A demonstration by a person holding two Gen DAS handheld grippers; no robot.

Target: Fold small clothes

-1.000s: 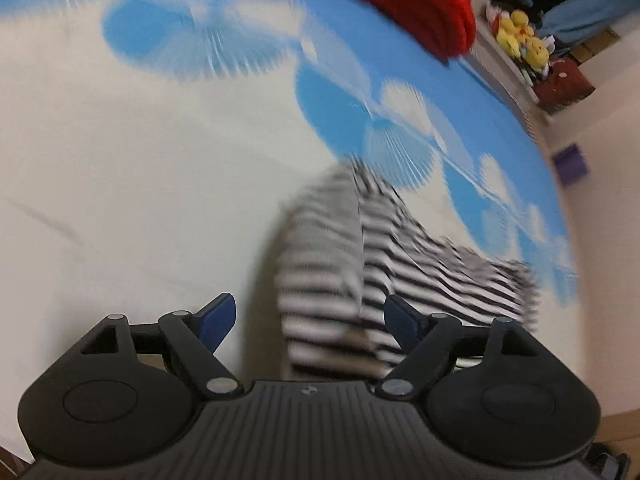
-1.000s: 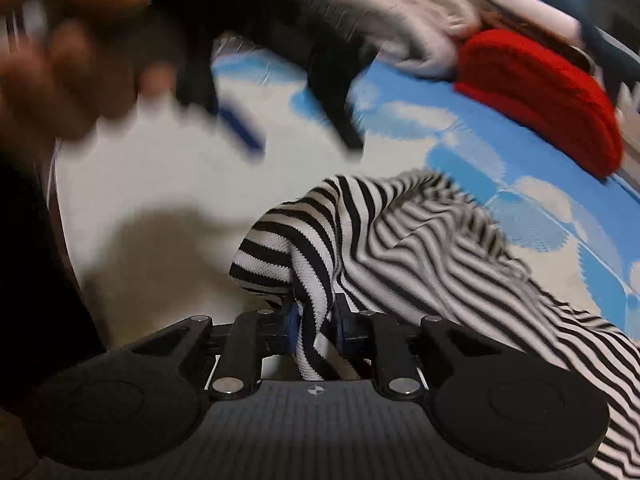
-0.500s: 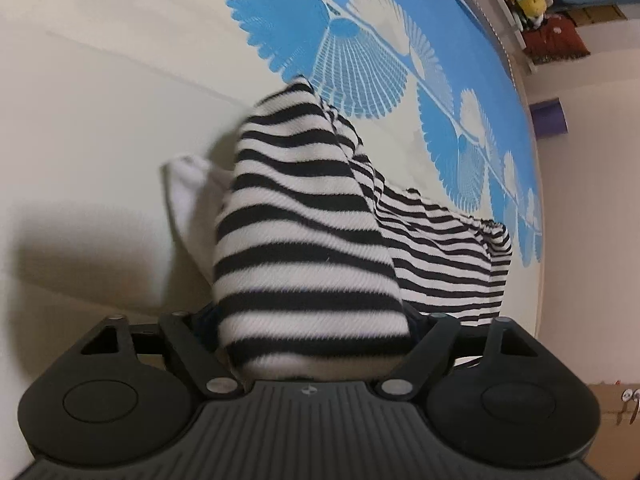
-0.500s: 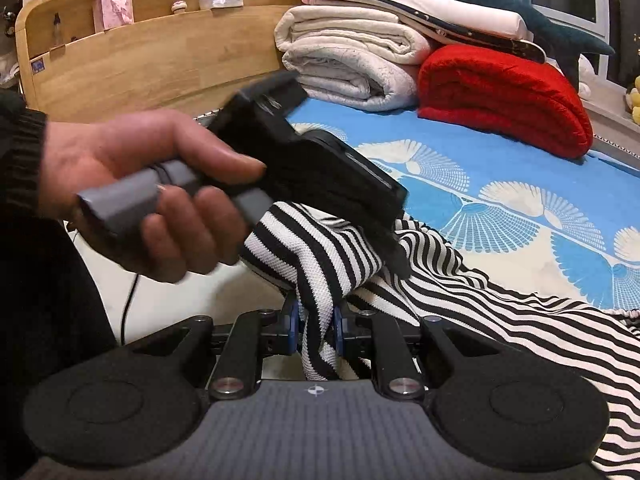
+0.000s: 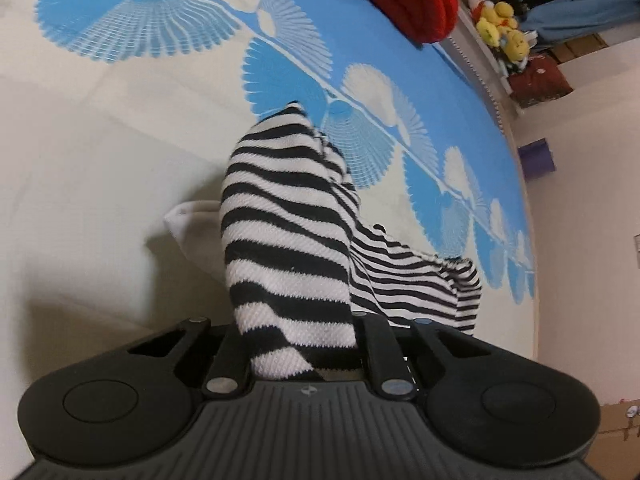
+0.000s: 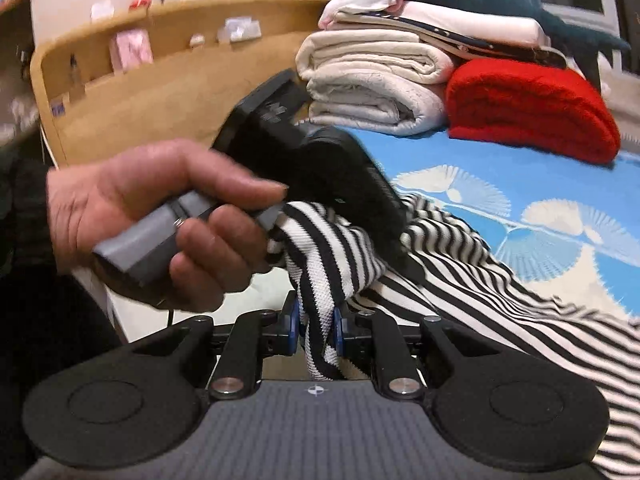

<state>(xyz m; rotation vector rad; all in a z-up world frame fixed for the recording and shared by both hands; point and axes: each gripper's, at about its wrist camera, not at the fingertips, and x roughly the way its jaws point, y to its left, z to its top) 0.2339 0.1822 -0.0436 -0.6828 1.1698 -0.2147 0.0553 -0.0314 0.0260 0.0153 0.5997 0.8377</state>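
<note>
A black-and-white striped garment [image 5: 288,240] lies bunched on the bed. In the left wrist view my left gripper [image 5: 298,344] is shut on a thick fold of it; the pads are hidden by the cloth. In the right wrist view my right gripper [image 6: 316,328] is shut on another edge of the striped garment [image 6: 460,272], pinched between the blue pads [image 6: 293,326]. The left gripper [image 6: 320,168], held in a hand, shows just above and behind it, on the same cloth. The rest of the garment trails off to the right over the sheet.
The bed sheet [image 5: 100,184] is cream with blue shell patterns. A red folded blanket [image 6: 528,108] and a stack of folded white linens [image 6: 372,80] sit at the bed's far end. A wooden headboard [image 6: 132,92] stands behind. Yellow plush toys [image 5: 500,28] sit beyond the bed edge.
My left gripper went from open in front of the garment to shut on a fold of it. The right gripper has kept its hold and both now sit close together.
</note>
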